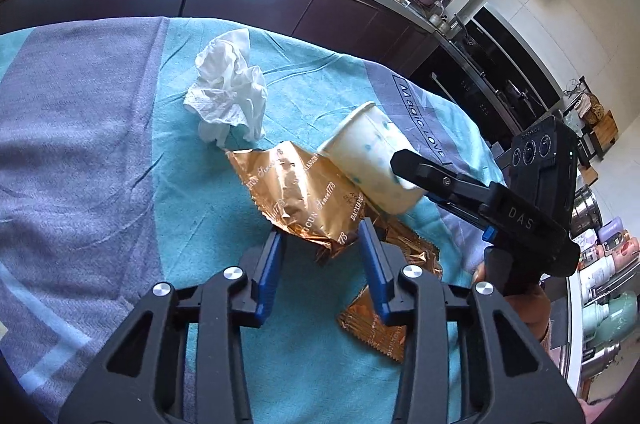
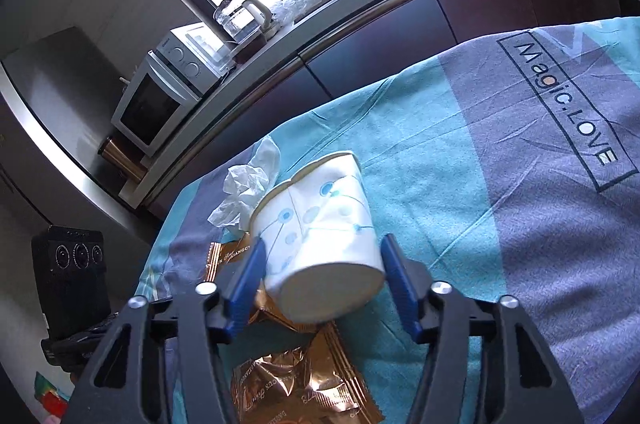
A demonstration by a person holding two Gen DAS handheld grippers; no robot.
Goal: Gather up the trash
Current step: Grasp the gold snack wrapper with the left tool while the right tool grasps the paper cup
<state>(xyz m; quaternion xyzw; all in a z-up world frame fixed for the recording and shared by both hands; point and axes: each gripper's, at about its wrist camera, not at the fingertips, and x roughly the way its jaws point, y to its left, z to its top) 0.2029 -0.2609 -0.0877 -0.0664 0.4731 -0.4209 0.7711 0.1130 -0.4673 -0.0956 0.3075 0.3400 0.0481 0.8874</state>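
Observation:
A white paper cup (image 2: 320,216) with blue dots lies tilted, base toward the camera, between the blue pads of my right gripper (image 2: 323,242), which is shut on it; its rim is dented. In the left wrist view the cup (image 1: 368,151) hangs above the wrappers, with one right finger (image 1: 424,169) across its side. My left gripper (image 1: 320,230) is shut on the crumpled end of a gold foil wrapper (image 1: 296,195). A crumpled white tissue (image 1: 228,95) lies on the cloth just beyond the wrapper.
Two more gold wrappers (image 1: 376,328) lie flat under and near the grippers. A teal and grey-purple cloth (image 1: 100,163) covers the table. Behind runs a counter with dark cabinets (image 1: 280,3), a microwave (image 2: 160,95) and a glass kettle (image 2: 240,15).

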